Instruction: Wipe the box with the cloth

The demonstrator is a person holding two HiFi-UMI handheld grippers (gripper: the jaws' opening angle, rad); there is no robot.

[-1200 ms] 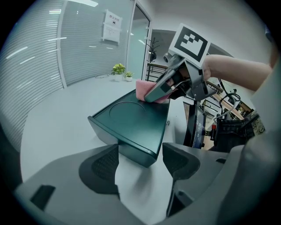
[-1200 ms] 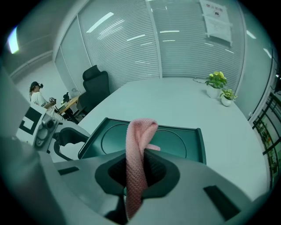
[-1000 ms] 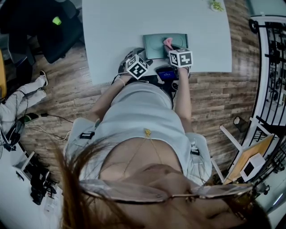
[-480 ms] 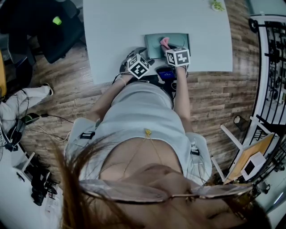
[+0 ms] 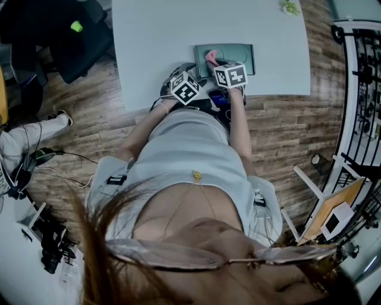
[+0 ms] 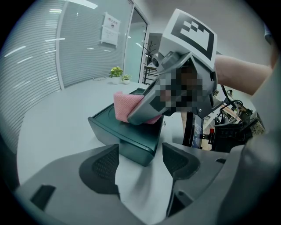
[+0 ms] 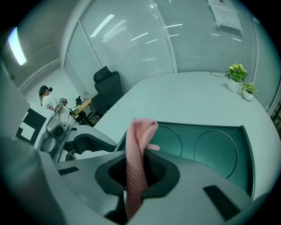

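A flat dark green box [image 5: 237,55] [image 6: 131,132] [image 7: 210,145] lies on the white table [image 5: 178,36] near its front edge. A folded pink cloth [image 5: 210,57] [image 6: 125,105] [image 7: 137,162] rests on the box's top at its left part, pinched in my right gripper [image 5: 215,62] [image 7: 137,173], which is shut on it. My left gripper [image 5: 191,76] [image 6: 140,169] is open just before the box's near left corner, with only table between its fingers [image 6: 103,165].
A small green plant [image 5: 289,7] [image 7: 239,74] stands at the table's far right. A black office chair [image 5: 77,41] sits left of the table. Cables and gear lie on the wooden floor [image 5: 297,131] at the left; a black rack [image 5: 363,89] stands at the right.
My right gripper has slid the pink cloth leftwards across the box top, from its middle toward its left end. The left gripper has stayed in place.
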